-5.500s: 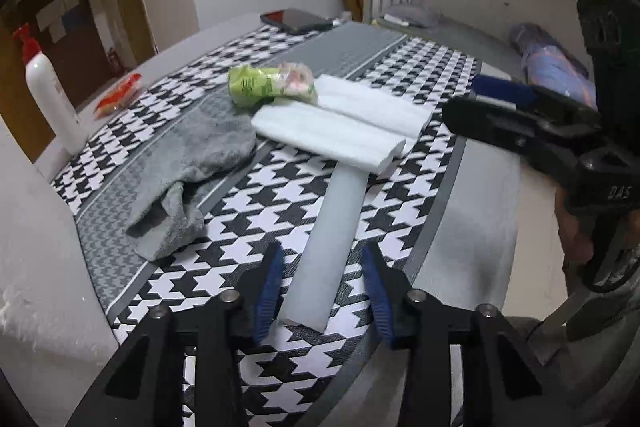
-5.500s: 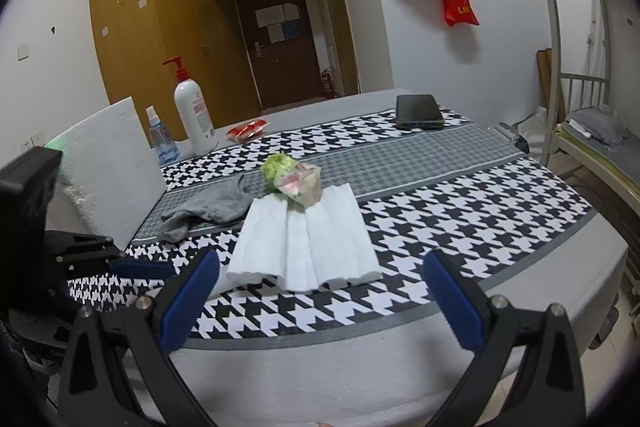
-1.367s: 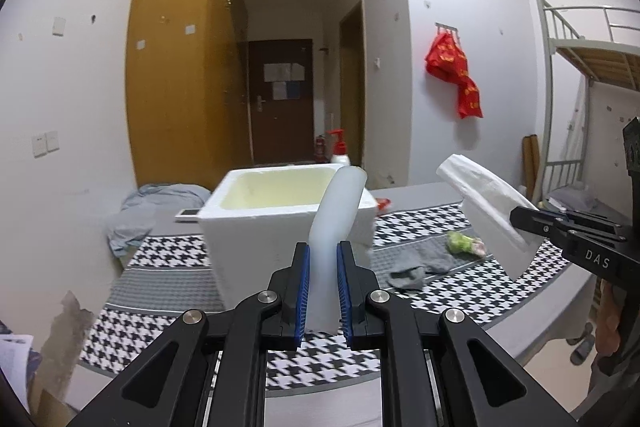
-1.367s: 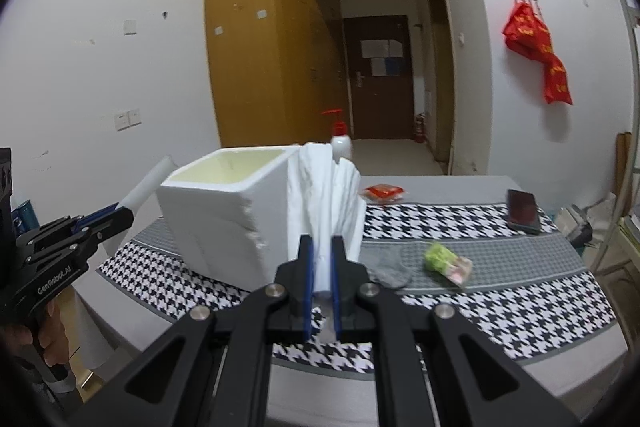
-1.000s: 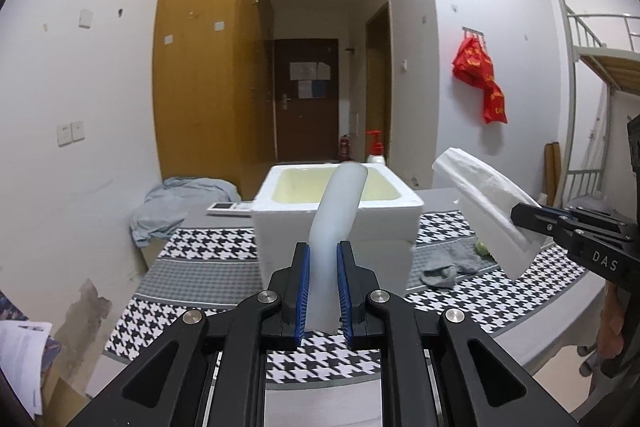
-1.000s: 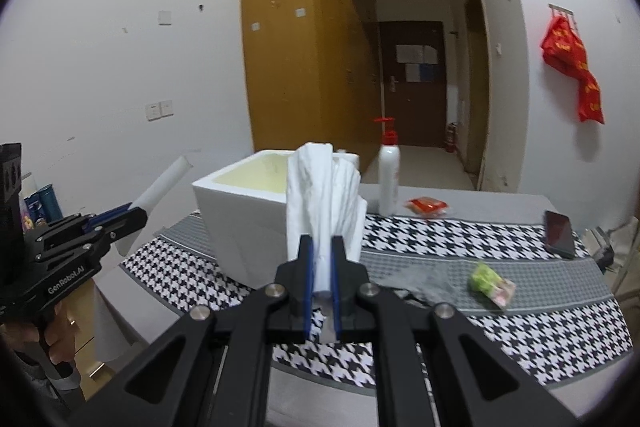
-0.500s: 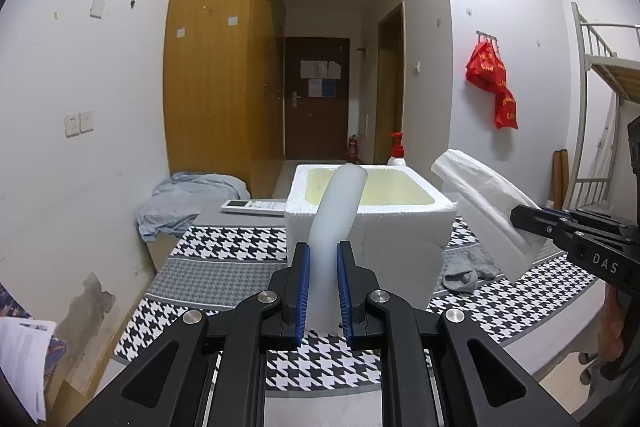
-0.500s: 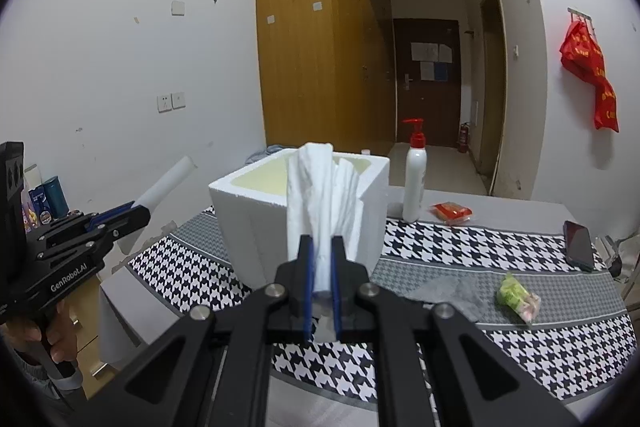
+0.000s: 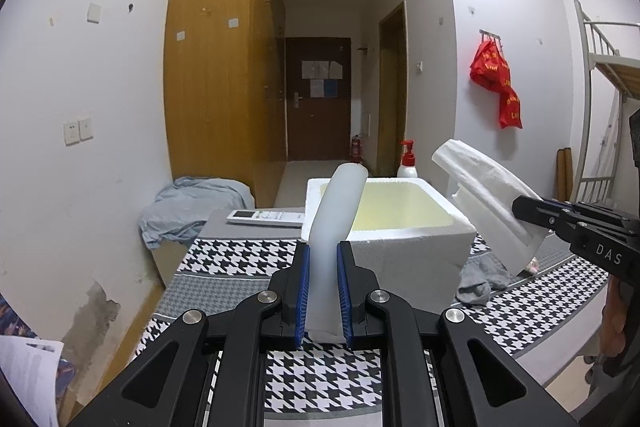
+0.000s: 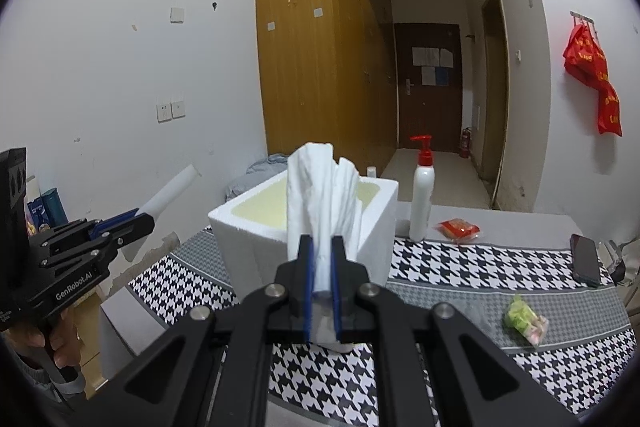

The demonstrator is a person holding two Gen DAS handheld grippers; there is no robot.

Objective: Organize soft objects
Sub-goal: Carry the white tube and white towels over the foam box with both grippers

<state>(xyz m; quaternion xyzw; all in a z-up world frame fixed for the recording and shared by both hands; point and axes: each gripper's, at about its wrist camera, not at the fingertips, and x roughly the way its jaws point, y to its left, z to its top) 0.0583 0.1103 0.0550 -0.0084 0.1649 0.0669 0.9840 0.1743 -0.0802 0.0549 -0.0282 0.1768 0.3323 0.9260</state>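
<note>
White foam throughout: the left gripper (image 9: 322, 291) is clamped near the bottom end of a smooth foam strip (image 9: 335, 223), which rises at frame centre and bows right so its tip overlaps the rim of the foam box (image 9: 404, 239). The right gripper (image 10: 321, 291) is pinched tight on a wad of ribbed foam sheet (image 10: 324, 211), standing up at centre frame in front of the same box. Both pieces look very light, soft and springy. The strip bends under its own length, so a hold nearer the middle would whip less. The sheet fans loose above the jaws and, by my reading, could unfold or slip if the pinch eases, so it is best held low on the bunched part, as now. Neither seems fragile, though hard pads may dent them. A sock (image 9: 478, 277) and a green packet (image 10: 524, 319) lie on the checked cloth (image 10: 460, 267), right of the box. Against the earliest frames, both pieces have left the cloth, where they lay flat between open jaws. Over the last second or so the box has grown larger and slid rightward in the left view, the grips unchanged.
</note>
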